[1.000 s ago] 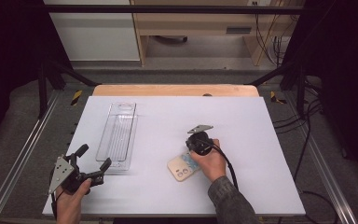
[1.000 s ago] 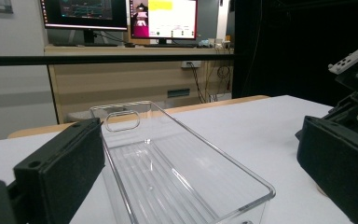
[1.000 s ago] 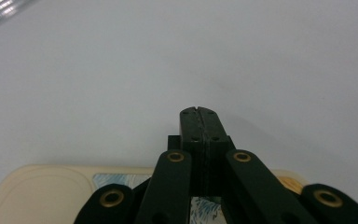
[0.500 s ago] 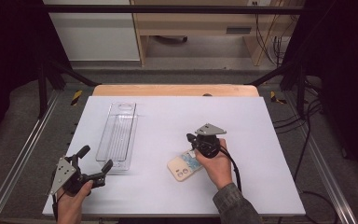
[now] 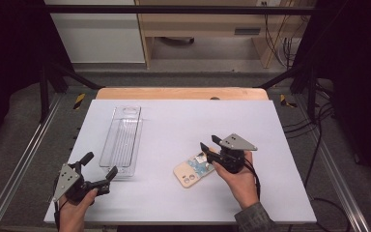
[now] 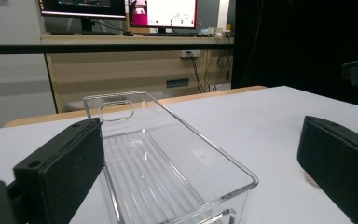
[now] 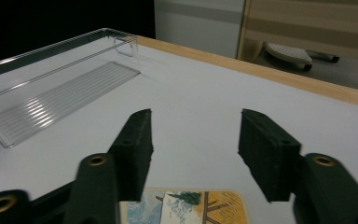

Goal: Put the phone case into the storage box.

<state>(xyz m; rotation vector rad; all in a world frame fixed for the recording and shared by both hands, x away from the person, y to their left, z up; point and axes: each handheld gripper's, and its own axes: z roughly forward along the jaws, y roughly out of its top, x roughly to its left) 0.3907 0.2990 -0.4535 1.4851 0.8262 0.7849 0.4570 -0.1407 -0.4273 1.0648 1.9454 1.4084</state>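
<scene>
Two grippers are out over the white worktop (image 5: 174,203), each held in a hand. Nearest me, the left gripper (image 5: 98,170) sits low at the front edge with its jaws wide apart and nothing between them; the near short end of a clear plastic tray (image 6: 168,186) lies just ahead of that gap, and the tray runs away from the jaws toward the far wooden edge (image 5: 181,93) of the worktop. A little farther in, the right gripper (image 5: 209,145) has its jaws spread too, gripping nothing. Directly beneath and just behind those jaws lies a phone (image 5: 194,170) in a cream case with a painted picture on its back, flat on the worktop, camera end toward me. I cannot tell whether the jaws touch it. Beyond them the clear tray lies well apart, off to their left.
</scene>
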